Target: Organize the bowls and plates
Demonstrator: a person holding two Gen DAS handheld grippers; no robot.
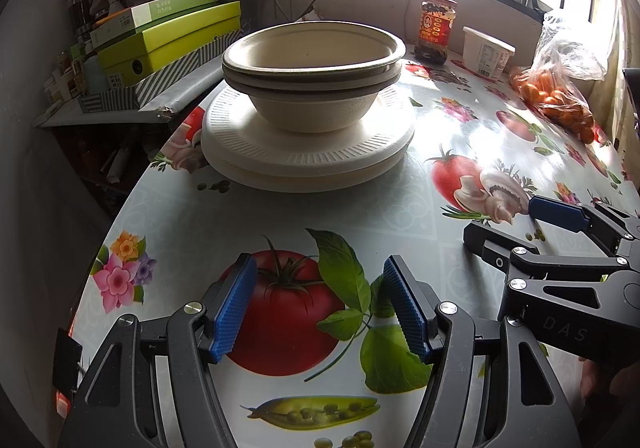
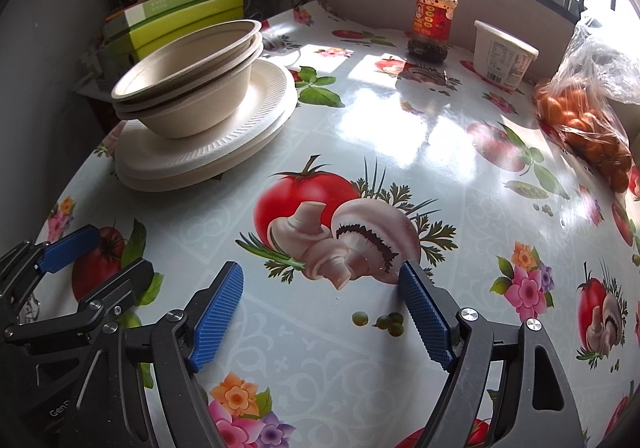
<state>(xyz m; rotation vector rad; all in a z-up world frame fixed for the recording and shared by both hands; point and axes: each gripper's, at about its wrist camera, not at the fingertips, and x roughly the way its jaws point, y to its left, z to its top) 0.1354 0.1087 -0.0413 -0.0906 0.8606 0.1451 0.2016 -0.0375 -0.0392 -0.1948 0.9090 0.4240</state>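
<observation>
Left gripper (image 1: 320,304): jaws wide, empty, above tablecloth (image 1: 280,215). Right gripper (image 2: 322,308): jaws wide, empty. Two nested bowls (image 1: 312,67) sit on stacked plates (image 1: 308,155), beyond both grippers, untouched.

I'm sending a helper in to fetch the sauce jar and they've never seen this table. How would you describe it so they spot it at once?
Go to the far edge of the table with the vegetable-print cloth, under the window. The jar stands upright there, just left of a white tub. It is the only glass jar, with a red and yellow label and dark contents.
</observation>
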